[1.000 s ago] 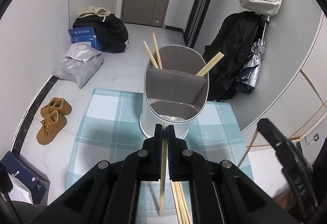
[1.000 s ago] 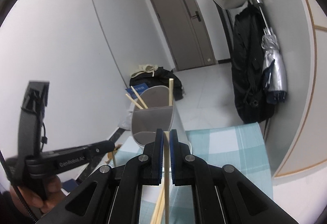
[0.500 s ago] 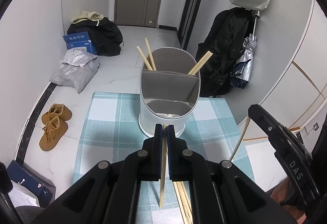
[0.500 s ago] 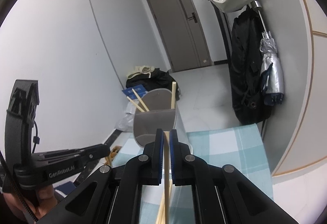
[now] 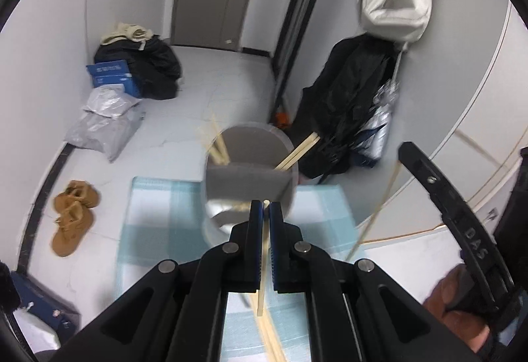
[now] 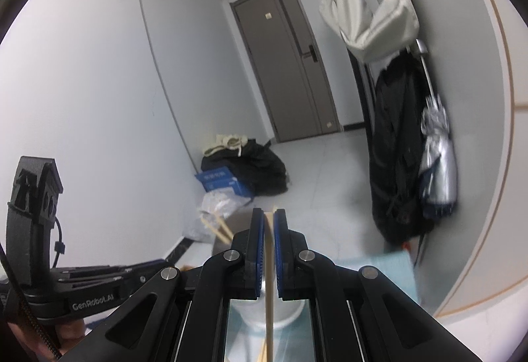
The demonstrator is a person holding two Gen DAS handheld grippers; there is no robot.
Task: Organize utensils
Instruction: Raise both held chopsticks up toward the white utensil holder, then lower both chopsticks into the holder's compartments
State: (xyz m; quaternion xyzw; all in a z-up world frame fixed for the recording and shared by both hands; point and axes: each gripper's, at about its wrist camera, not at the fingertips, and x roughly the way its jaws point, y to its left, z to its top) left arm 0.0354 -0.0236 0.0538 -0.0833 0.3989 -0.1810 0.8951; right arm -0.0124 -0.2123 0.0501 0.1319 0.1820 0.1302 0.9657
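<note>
Left wrist view: both my grippers, left (image 5: pixel 266 208) and right (image 6: pixel 269 220), pinch one chopstick (image 5: pixel 262 263) each, near the holder (image 5: pixel 250 177) already containing four; loose chopsticks (image 5: pixel 272 339) remain on the mat (image 5: pixel 155 213).

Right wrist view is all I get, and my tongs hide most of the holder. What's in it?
Observer: The left wrist view shows the holder is divided. Its back compartment has two chopsticks leaning left and two leaning right.
Operator: Are the left tongs carrying anything?
Observer: Yes. The left tongs are shut on a single chopstick, with its top end near the holder's front rim.
</note>
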